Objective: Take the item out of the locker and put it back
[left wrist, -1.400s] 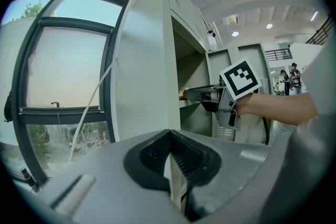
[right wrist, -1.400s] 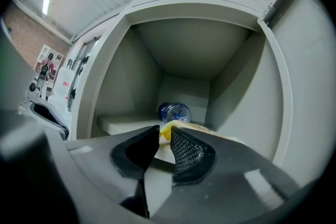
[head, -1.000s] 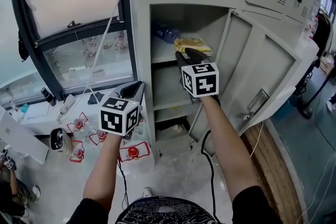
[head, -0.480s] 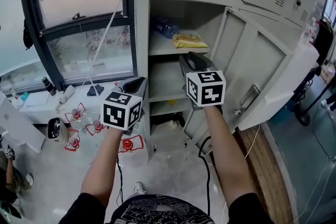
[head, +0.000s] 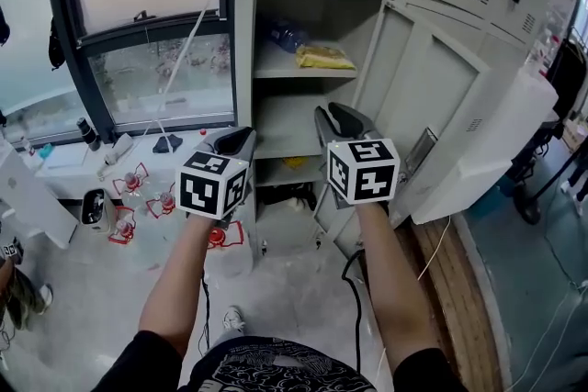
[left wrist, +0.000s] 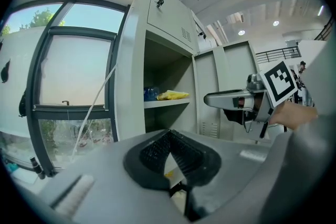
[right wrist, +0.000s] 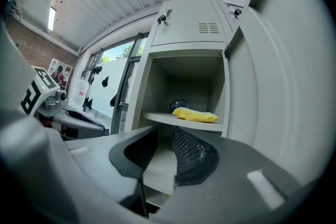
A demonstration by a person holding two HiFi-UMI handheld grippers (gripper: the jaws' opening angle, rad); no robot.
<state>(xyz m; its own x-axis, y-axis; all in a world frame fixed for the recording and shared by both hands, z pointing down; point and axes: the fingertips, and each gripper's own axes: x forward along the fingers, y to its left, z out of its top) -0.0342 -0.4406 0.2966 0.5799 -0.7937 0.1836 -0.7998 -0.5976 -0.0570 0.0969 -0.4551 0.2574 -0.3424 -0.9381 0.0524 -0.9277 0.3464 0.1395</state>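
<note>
The right gripper [head: 335, 113] is grey moulded plastic with black cross-hatched pads [right wrist: 191, 152] and a white marker cube. Its jaws stand a narrow gap apart with nothing between them, and they have just been closing. The left gripper [head: 241, 138], of the same build, has its ribbed pads meeting at the tips and holds nothing. Ahead of and above the right gripper's jaws, well apart from them, the crinkled yellow packet [head: 323, 58] lies flat on the upper shelf [head: 276, 69] of the open grey sheet-metal locker [head: 243, 32]. A rounded blue bottle [head: 287, 36] sits just behind the packet, and the flat door [head: 432, 96] hangs open to that gripper's right. A second ago the right gripper's tips were at the shelf's edge beside the packet. Now it sits drawn back and lower, the left gripper has come away too, and the packet lies where it was.
</note>
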